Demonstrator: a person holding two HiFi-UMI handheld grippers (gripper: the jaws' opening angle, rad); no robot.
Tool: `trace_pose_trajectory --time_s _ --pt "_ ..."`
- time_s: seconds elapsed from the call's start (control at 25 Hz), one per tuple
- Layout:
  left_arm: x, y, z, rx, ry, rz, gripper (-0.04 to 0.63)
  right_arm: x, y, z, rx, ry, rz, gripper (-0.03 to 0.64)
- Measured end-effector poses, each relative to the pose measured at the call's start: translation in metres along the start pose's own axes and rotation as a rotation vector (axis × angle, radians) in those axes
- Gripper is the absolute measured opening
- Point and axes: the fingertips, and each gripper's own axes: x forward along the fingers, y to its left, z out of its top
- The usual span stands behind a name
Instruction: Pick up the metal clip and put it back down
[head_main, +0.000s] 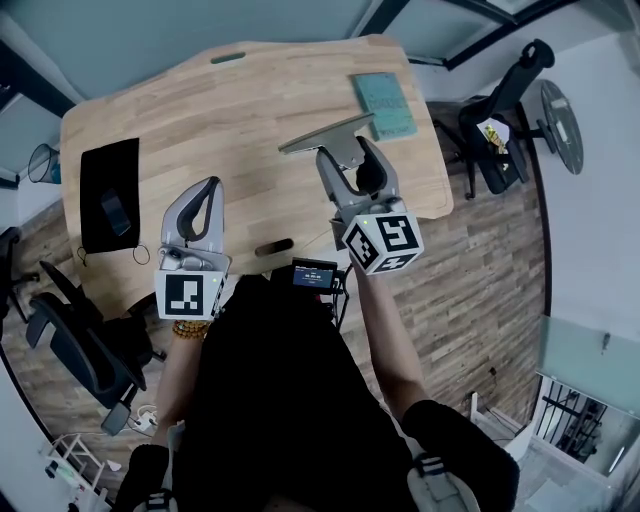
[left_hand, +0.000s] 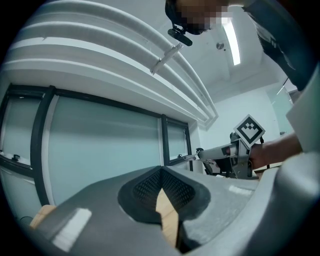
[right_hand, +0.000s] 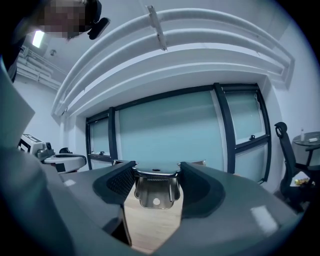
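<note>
Shows right tongs (head_main: 347, 150) clamped on metal clip (head_main: 310, 138) above desk (head_main: 200, 100), long axis crosswise to jaws; shows left tongs (head_main: 208, 186) pressed together, empty, farther off.

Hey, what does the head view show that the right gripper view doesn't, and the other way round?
Only the head view: the flat teal book and the black rectangular mat with a dark phone on it. Only the right gripper view: the tall frosted windows and the toothed edge of the silver metal clip. Both: that clip clamped in the right claw, over the light wooden table.
</note>
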Motion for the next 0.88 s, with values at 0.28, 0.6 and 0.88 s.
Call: trace_pose_trajectory --time_s 0.28,0.6,0.88 --pt "0.001 -0.001 0.017 0.015 -0.030 -0.009 0.002 -0.015 0.014 0.027 -0.007 -0.060 0.016 0.305" --pt "-0.001 -0.008 0.035 0.027 -0.067 -0.017 0.002 -0.034 0.027 0.050 -0.026 -0.108 0.041 0.305" --pt "-0.002 -0.013 0.042 0.043 -0.070 -0.024 0.002 -0.044 0.034 0.062 -0.023 -0.131 0.047 0.305"
